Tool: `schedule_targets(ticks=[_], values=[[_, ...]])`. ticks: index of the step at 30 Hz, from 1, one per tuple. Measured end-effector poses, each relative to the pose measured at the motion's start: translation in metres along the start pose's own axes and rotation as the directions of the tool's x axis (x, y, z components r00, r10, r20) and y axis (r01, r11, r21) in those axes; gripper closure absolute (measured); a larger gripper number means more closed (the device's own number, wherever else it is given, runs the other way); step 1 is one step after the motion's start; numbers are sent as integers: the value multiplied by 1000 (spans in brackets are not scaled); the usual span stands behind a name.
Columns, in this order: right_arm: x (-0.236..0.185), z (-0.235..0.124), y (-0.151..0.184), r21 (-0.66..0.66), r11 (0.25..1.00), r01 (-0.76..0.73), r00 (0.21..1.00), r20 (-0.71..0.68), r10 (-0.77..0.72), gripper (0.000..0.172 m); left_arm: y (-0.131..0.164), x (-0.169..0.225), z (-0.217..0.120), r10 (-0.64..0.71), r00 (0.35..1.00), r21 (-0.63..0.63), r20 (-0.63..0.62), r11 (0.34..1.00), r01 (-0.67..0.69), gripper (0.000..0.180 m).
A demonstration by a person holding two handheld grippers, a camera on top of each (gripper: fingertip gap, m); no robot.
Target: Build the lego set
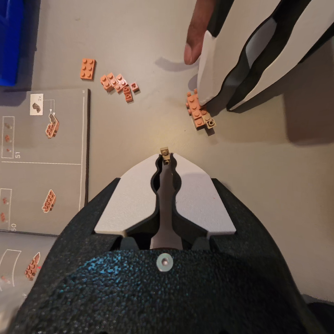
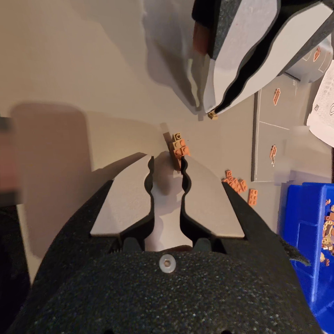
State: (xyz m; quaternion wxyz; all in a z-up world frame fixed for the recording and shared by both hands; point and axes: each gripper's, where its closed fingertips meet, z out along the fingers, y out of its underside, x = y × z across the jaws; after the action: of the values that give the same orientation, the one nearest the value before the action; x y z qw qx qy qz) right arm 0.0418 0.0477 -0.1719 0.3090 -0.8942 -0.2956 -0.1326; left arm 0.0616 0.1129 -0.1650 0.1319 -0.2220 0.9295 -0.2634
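Note:
My left gripper (image 1: 166, 155) is shut on a small tan brick piece (image 1: 164, 153), which sticks out past the fingertips above the beige table. It also shows in the right wrist view (image 2: 212, 115), pinched at the left gripper's tips. A small build of orange and tan bricks (image 1: 198, 113) lies on the table ahead and to the right. My right gripper (image 2: 167, 158) is open over that build (image 2: 180, 146). One of its fingers (image 2: 183, 162) touches the build's near end and the other stands clear of it. In the left wrist view one right finger (image 1: 204, 97) rests on the build.
A cluster of loose orange bricks (image 1: 117, 83) and an orange plate (image 1: 88, 69) lie at the left. A grey instruction booklet (image 1: 45, 162) lies farther left. A blue bin (image 2: 307, 235) holding parts stands beside it. A person's finger (image 1: 193, 45) rests along the right gripper. The grippers' ends are close to 7 cm from one another.

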Motion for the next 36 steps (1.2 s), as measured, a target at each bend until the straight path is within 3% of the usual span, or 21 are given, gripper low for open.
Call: schedule_targets(ticks=[6,11,14,16,23,29,36], values=[[-17,-14,4,9,988,-157,985,76,156,140,-11,5,0,36,999,20,10,999,-36,173],[-19,-24,4,31,981,-191,980,53,189,143,-38,31,-11,-4,999,168,-48,986,12,173],[-9,-30,2,71,990,-126,992,2,126,141,-48,57,-16,-57,996,261,-62,963,71,173],[-6,-29,3,79,996,-50,998,30,47,141,-42,69,-13,-98,994,255,-44,961,106,173],[-11,-18,13,40,987,154,926,342,-158,140,-26,89,0,-165,986,196,15,968,159,173],[4,-7,7,16,987,163,914,374,-157,148,-23,94,1,-199,980,200,30,962,189,173],[4,-9,3,87,926,366,860,349,-373,145,-22,92,-2,-195,980,200,39,962,184,173]])
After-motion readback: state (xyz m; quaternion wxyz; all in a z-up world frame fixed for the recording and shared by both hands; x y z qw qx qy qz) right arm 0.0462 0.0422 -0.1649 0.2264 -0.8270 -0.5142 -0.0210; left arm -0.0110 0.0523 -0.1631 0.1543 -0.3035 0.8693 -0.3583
